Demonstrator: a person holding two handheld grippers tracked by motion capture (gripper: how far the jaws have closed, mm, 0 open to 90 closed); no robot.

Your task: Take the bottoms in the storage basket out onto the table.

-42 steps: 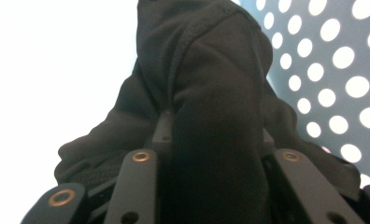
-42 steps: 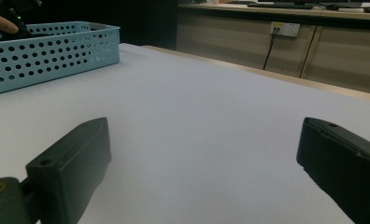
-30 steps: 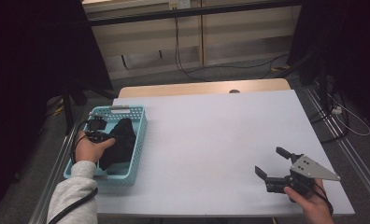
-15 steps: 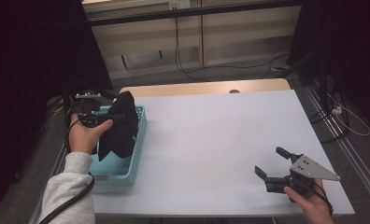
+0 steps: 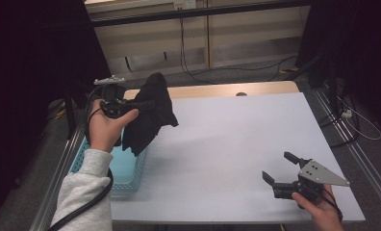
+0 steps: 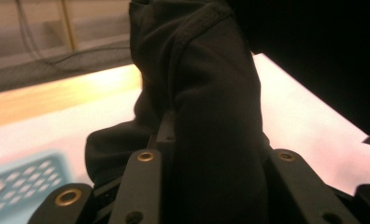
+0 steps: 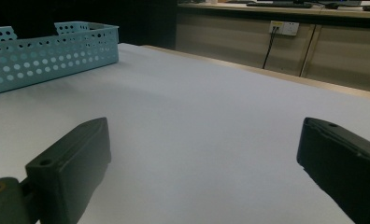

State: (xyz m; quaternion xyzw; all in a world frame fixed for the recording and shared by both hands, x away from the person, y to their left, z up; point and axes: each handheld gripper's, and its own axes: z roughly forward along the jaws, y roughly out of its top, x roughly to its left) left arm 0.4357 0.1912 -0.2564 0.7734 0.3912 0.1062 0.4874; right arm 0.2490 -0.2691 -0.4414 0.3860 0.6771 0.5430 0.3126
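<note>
A black cloth (image 5: 150, 113) hangs in the air above the left side of the white table (image 5: 227, 139), pinched by my left gripper (image 5: 143, 103), which is shut on it. In the left gripper view the cloth (image 6: 206, 93) bulges up between the two jaws and hides their tips. Below and left of it stands a light blue perforated basket (image 5: 126, 175). My right gripper (image 5: 281, 169) rests low at the table's front right, open, with nothing between its jaws. The right gripper view shows the basket (image 7: 47, 51) far off at the left.
A wooden strip (image 5: 212, 90) runs along the table's far edge. Behind it are cabinets and trailing cables (image 5: 188, 53) on the floor. Metal rails (image 5: 357, 154) flank the table on the right.
My left gripper has lifted the black cloth out of the basket, up and toward the table's far left. The right gripper has stayed put.
</note>
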